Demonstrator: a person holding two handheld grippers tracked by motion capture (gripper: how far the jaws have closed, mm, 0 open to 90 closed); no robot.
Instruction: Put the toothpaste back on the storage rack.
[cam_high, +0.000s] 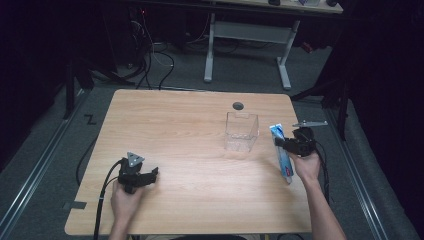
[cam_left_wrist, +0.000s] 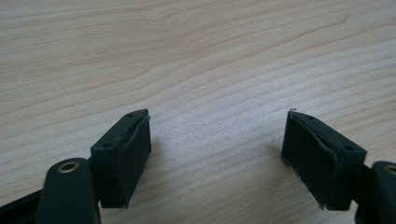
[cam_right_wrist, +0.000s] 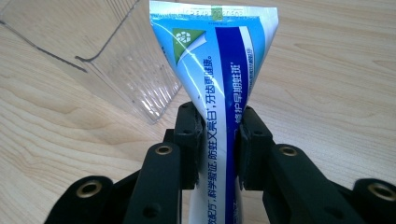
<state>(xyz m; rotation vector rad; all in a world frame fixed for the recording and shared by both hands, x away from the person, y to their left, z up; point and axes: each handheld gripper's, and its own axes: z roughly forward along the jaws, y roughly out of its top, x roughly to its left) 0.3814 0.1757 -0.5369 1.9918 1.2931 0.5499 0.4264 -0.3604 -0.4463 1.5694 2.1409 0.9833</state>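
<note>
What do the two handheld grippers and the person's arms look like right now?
Both the left gripper and the right gripper are black, with brass-coloured rivets at the linkages and flat black pads. Each carries a grey three-cornered plate on top and trails a black cable. The person's forearms are bare, with no sleeves visible.

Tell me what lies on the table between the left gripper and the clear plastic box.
Nothing: in the high view, only bare wooden table lies between the left gripper and the clear plastic box. The toothpaste tube lies beyond the box, in the right gripper.

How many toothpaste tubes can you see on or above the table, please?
1. The toothpaste tube is clamped in the right tongs, near the table's right edge, beside the clear box.
</note>
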